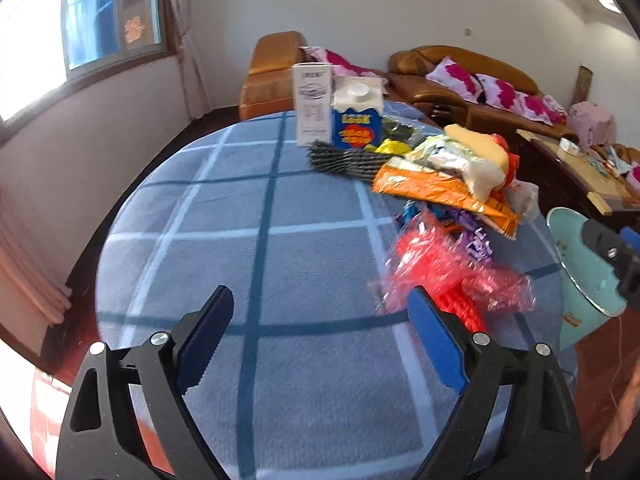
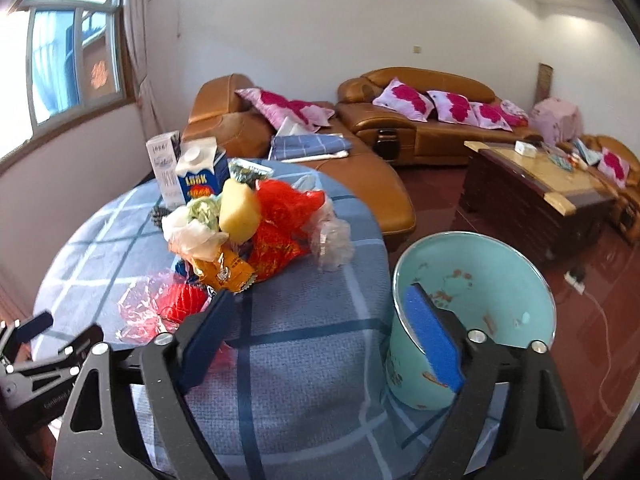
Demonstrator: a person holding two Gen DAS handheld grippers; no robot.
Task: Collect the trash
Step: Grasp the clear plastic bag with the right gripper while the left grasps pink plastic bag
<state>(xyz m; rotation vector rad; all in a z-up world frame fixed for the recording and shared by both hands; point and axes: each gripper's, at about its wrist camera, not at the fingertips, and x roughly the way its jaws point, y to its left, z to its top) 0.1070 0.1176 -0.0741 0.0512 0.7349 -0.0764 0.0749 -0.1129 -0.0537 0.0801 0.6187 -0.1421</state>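
Beside the trash pile [image 1: 448, 184] and teal bin [image 2: 476, 316] — left claw [image 1: 320, 332], right claw [image 2: 320, 332], both agape, empty.

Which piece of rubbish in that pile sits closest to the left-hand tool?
The crinkly red and clear plastic wrapper, lying just past the left gripper; the orange snack packet and blue carton lie farther back.
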